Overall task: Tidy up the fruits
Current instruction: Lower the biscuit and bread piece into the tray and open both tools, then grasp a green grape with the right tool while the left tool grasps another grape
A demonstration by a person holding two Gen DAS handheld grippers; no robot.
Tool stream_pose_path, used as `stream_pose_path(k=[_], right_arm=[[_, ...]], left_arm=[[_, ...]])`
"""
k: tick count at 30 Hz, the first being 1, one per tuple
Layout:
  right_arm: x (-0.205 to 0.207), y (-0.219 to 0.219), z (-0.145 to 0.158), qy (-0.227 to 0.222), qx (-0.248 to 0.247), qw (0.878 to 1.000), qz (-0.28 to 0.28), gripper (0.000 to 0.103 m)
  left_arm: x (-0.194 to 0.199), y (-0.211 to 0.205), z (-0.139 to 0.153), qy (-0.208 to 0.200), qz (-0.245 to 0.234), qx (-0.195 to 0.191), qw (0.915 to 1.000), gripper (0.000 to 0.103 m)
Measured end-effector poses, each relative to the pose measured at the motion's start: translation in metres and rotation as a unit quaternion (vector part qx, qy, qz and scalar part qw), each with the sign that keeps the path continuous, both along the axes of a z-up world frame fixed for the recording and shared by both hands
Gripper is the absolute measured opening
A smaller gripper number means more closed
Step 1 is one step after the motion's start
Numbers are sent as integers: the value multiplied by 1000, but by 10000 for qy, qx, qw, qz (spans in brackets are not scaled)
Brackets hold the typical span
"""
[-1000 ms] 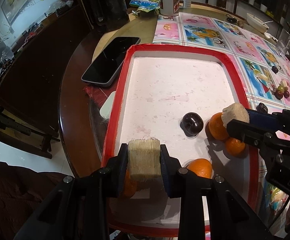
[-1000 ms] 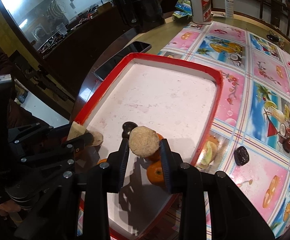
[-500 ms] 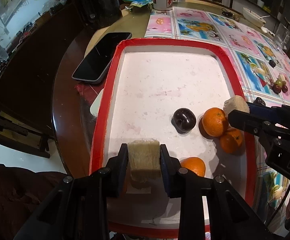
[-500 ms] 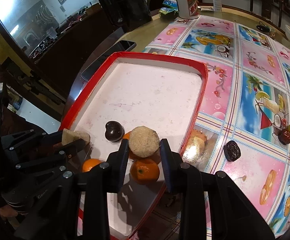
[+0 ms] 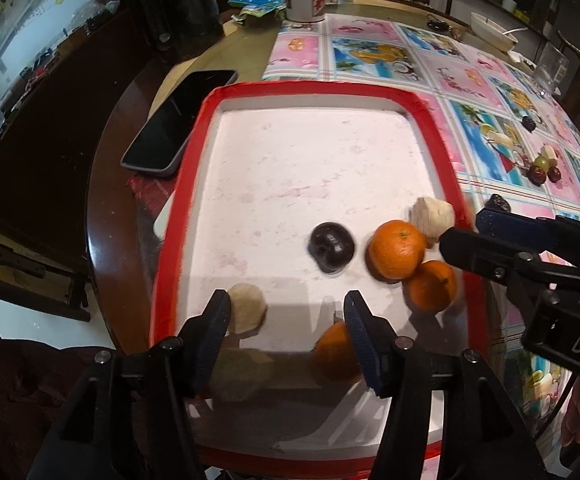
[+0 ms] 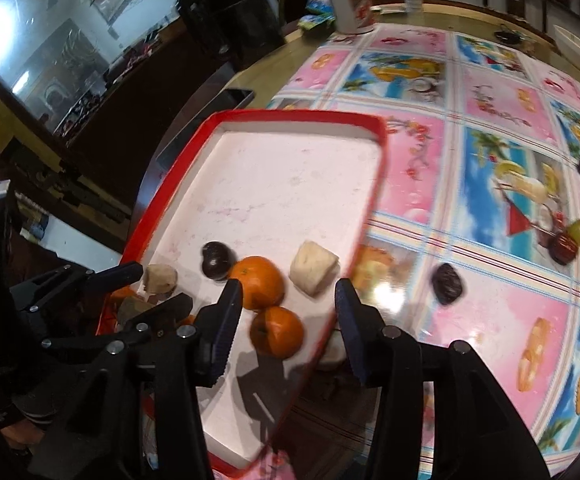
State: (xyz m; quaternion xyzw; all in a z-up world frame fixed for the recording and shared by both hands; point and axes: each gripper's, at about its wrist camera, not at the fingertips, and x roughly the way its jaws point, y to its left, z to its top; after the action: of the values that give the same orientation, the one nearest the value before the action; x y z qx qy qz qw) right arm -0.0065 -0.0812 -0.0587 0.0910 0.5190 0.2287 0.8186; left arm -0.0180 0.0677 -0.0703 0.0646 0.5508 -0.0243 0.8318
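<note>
Your tray (image 5: 178, 208) lies right of the phone (image 5: 178, 120) — inside it, the plum (image 5: 331, 246) sits left of two touching oranges (image 5: 397, 249).

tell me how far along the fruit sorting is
Done: the red-rimmed tray holds three oranges, a dark plum and two pale cut pieces. In hand: nothing; the left gripper and right gripper both stand open over the tray. Left: a dark fruit and a small cluster of fruits lie on the tablecloth.
</note>
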Motion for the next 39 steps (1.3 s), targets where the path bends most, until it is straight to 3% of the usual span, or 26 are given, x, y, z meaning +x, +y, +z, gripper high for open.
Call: stream_pose_path(k=[7, 14, 24, 27, 34, 39], right_arm=[[-14, -75, -11, 156, -37, 9966, -813, 50], [-35, -174, -19, 216, -120, 9850, -1710, 50], [-36, -330, -20, -13, -419, 9508, -3069, 50], [-23, -358, -20, -109, -470, 9457, -3215, 50], [5, -392, -32, -120, -529, 9460, -3197, 50], [12, -402, -40, -36, -499, 9498, -3088, 50]], left_arm=[[6, -45, 3, -51, -438, -49, 9990, 62], [5, -116, 0, 15, -1060, 4, 9944, 63], [31, -198, 17, -302, -1500, 32, 9882, 63], [45, -216, 21, -344, -1506, -59, 9880, 63], [75, -256, 15, -376, -1669, -125, 9852, 63], [86, -284, 2, -236, -2189, -174, 9753, 63]])
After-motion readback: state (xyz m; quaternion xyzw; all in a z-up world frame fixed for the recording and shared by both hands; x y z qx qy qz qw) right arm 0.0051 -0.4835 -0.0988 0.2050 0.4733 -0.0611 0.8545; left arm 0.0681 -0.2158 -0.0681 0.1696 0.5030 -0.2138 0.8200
